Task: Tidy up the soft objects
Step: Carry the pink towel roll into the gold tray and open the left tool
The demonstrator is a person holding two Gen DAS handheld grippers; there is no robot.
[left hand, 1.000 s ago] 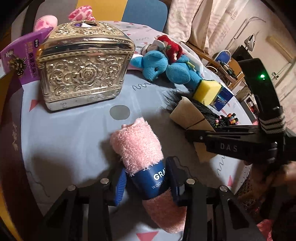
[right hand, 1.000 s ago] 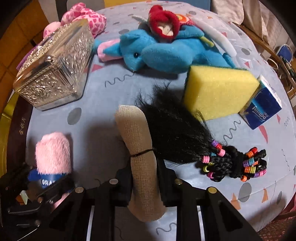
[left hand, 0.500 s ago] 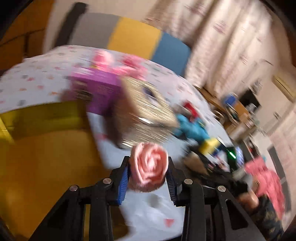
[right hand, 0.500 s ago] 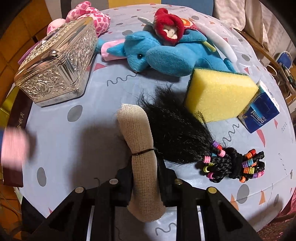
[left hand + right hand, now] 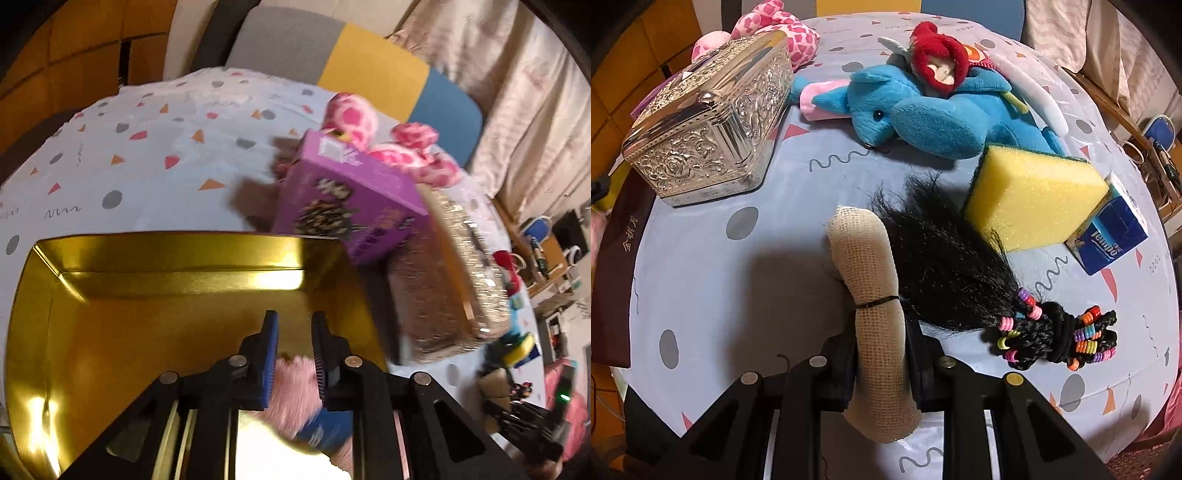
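Left gripper [image 5: 294, 328] hangs over the gold tin [image 5: 177, 258], fingers parted; pink towel [image 5: 295, 384] sits low between them, apparently loose, contact blurred. Tin floor ahead of the fingers is bare up to the far wall. Purple box [image 5: 351, 199] overhangs the tin's right far corner, silver box [image 5: 447, 280] beside it, pink plush [image 5: 388, 144] behind.

Right gripper [image 5: 880, 332] is clamped around the beige roll [image 5: 868, 280], which lies on the tablecloth [image 5: 713, 280]. Black hairpiece [image 5: 945, 258] touches the roll's right side. Bare cloth left of the roll. Further: sponge [image 5: 1030, 195], tissue pack [image 5: 1112, 240], blue elephant [image 5: 923, 114]. Curtains behind.
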